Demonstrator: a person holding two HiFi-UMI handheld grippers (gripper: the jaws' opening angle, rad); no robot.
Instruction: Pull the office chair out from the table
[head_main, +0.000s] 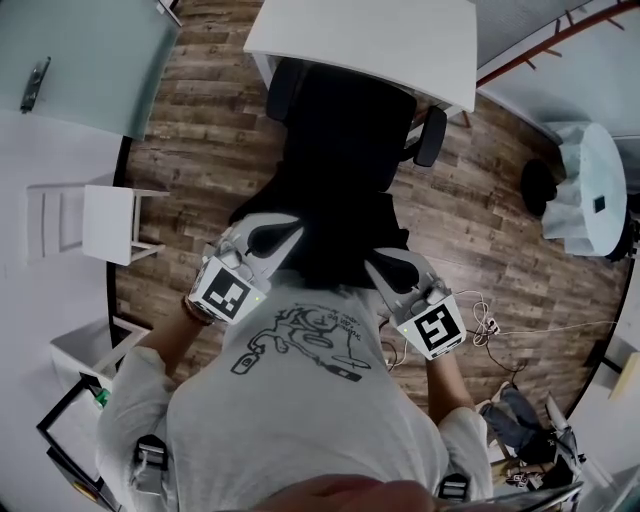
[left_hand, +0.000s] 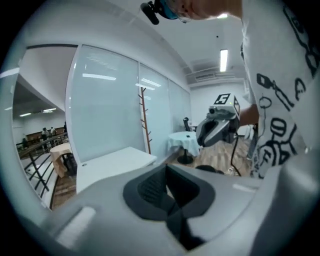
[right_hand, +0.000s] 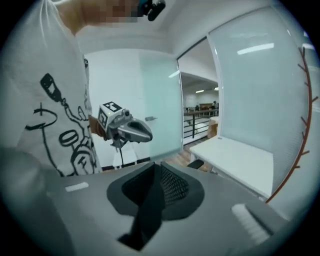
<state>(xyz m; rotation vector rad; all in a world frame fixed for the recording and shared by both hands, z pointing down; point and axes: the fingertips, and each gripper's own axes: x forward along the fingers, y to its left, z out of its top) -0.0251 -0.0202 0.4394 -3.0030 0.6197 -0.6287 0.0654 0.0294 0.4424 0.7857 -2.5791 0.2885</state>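
The black office chair (head_main: 340, 150) stands tucked against the white table (head_main: 370, 40), with its backrest top just in front of my chest. My left gripper (head_main: 280, 232) hovers at the backrest's upper left corner and my right gripper (head_main: 385, 265) at its upper right. In the left gripper view the left gripper's (left_hand: 170, 195) jaws are together, with only a dark slit and some black mesh showing. The right gripper's (right_hand: 152, 195) jaws look the same in the right gripper view. I cannot make out anything clamped in either. Each gripper view shows the other gripper raised beside my shirt.
A white side table (head_main: 110, 222) stands at the left, near a glass door (head_main: 80, 60). A round table with a white cloth (head_main: 595, 190) is at the right. Cables (head_main: 490, 325) lie on the wooden floor by my right side. A coat rack (left_hand: 145, 120) stands by the glass wall.
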